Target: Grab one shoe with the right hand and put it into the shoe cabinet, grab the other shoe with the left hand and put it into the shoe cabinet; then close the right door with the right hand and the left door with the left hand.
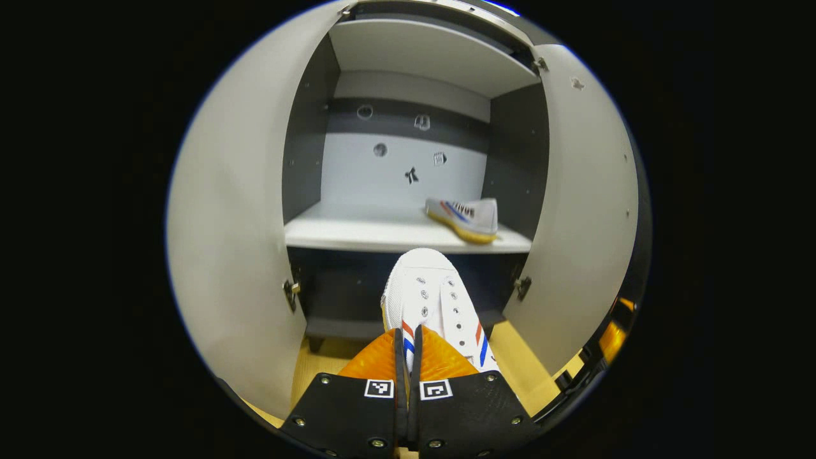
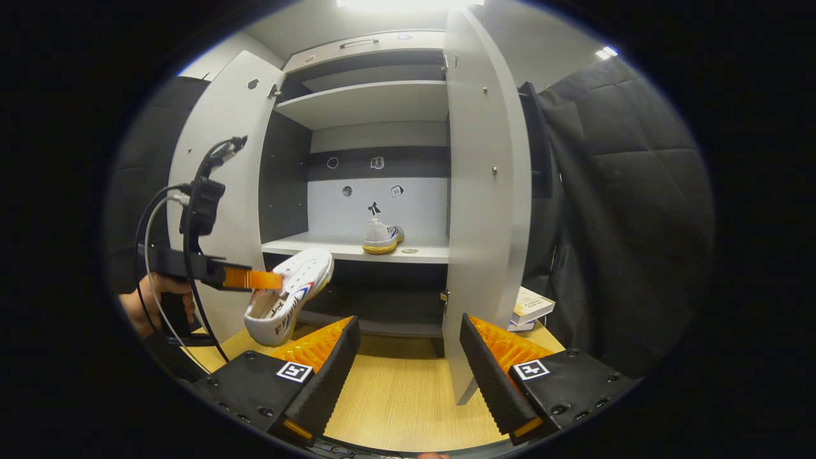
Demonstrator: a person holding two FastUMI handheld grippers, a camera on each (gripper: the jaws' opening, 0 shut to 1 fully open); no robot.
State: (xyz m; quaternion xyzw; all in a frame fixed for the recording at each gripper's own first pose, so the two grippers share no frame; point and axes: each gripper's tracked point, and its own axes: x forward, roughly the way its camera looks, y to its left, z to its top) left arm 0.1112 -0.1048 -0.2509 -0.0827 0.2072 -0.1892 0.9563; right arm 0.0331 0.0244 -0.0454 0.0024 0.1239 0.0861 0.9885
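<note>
Shoe [image 1: 433, 299] of white canvas with red and blue stripes and metal eyelets hangs in front of the shoe cabinet [image 1: 408, 236], the left gripper [image 1: 408, 357] jaws clamped on its collar, toe pointing at the shelf edge. Its twin, the other shoe [image 1: 464, 218], with a yellow rubber sole, lies on the smooth pale shelf toward the right. Both flat grey doors, left door [image 1: 229, 255] and right door [image 2: 484, 210], stand open. Right gripper [image 2: 408, 357] jaws are wide apart above the wood-grain floor [image 2: 395, 395]; books [image 2: 530, 307] lie beside the cabinet
</note>
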